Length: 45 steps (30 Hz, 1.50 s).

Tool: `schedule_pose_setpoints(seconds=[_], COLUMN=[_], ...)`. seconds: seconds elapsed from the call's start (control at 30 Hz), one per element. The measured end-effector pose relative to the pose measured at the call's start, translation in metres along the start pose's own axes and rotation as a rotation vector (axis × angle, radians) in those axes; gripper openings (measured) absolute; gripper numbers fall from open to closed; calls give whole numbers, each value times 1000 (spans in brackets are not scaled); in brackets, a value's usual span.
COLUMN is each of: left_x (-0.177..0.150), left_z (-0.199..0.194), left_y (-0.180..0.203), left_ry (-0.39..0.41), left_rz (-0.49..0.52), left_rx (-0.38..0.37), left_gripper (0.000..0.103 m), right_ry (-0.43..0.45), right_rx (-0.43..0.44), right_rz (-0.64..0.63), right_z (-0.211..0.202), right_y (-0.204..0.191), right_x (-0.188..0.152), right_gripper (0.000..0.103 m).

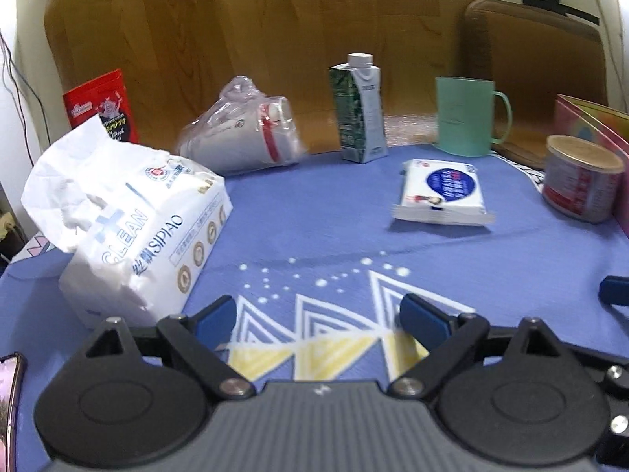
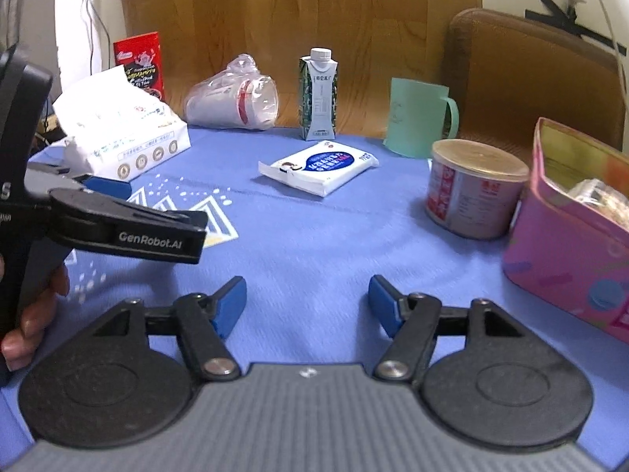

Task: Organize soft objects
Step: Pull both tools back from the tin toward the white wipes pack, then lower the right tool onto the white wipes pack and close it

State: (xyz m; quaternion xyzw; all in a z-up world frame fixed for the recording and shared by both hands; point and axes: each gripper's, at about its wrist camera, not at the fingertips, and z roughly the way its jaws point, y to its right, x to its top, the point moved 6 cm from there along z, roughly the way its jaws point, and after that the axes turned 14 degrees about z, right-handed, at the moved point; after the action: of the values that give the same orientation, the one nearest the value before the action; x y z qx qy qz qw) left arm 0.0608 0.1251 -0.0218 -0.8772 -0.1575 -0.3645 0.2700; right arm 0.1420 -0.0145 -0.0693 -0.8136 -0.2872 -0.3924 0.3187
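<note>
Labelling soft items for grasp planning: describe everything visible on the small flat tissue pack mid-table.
The small tissue pack is a flat, white, soft-looking plastic packet with a dark blue oval label bearing white and red print. Its crimped end seam faces the cameras. It looks sealed and lies flat, label up, on the blue tablecloth, in front of the milk carton, between the big tissue bag and the tin. Nothing but the cloth touches it.

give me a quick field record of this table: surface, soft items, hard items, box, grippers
surface: blue patterned cloth
soft items: large tissue pack at left, small tissue pack lying flat mid-table
hard items: bagged paper cups on their side, carton upright, green mug, tin
box: pink box at right, open top
left gripper: open, nothing between fingers
right gripper: open, nothing between fingers
</note>
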Motion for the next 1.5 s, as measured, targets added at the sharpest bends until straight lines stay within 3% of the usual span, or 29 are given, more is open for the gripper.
schedule_pose_setpoints(seconds=[0.73,1.5], left_x=[-5,-8], left_z=[2,2], left_y=[-5,-10], left_ry=[-10,-14], left_rz=[-57,-92], left_rx=[-33,-21], left_gripper=[98,98], right_ry=[2,-18], right_rx=[4,-19], right_rz=[3,2], right_z=[2,10], right_y=[-1,-2], right_x=[0,1], right_gripper=[76,89])
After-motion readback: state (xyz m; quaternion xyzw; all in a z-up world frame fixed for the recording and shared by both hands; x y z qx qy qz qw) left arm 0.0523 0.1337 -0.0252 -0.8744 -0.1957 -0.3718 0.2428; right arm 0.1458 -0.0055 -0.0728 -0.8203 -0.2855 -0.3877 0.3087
